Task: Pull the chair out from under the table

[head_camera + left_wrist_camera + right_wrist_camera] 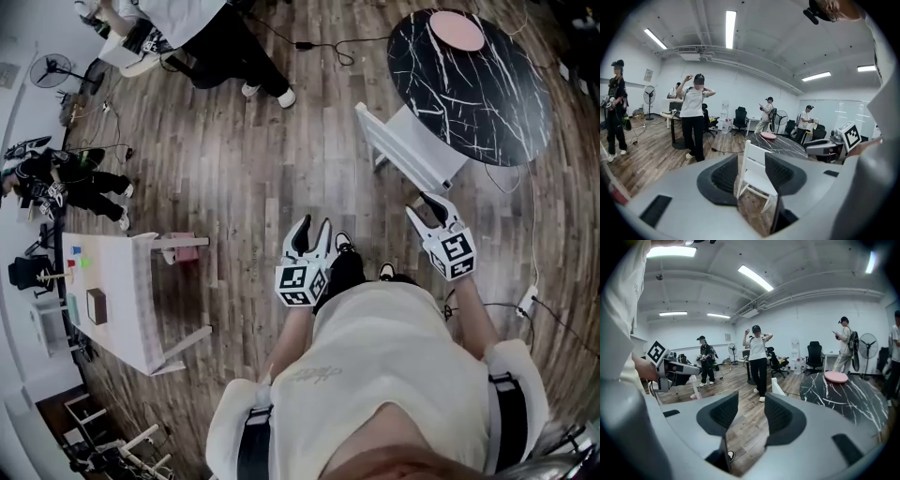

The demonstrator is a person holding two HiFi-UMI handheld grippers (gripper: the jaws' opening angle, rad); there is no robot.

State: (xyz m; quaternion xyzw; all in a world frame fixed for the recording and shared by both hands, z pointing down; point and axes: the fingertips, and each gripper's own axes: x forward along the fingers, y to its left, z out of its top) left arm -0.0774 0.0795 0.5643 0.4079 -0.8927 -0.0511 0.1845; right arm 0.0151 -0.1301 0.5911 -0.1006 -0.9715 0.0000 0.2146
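Note:
A white chair (405, 142) stands tucked against the round black marble table (473, 89), its backrest toward me. In the left gripper view the chair (754, 176) shows between the jaws, some way off, with the table (780, 144) behind it. My left gripper (310, 238) is open and holds nothing. My right gripper (429, 208) is open too, just short of the chair's seat edge, not touching it. In the right gripper view only a sliver of the chair back (777, 386) shows beside the table (843, 397).
A pink plate (456, 30) lies on the marble table. A low white table (117, 300) with small items and a pink stool (183, 247) stand at left. People stand at the far side (220, 42). Cables (323, 45) run across the wooden floor.

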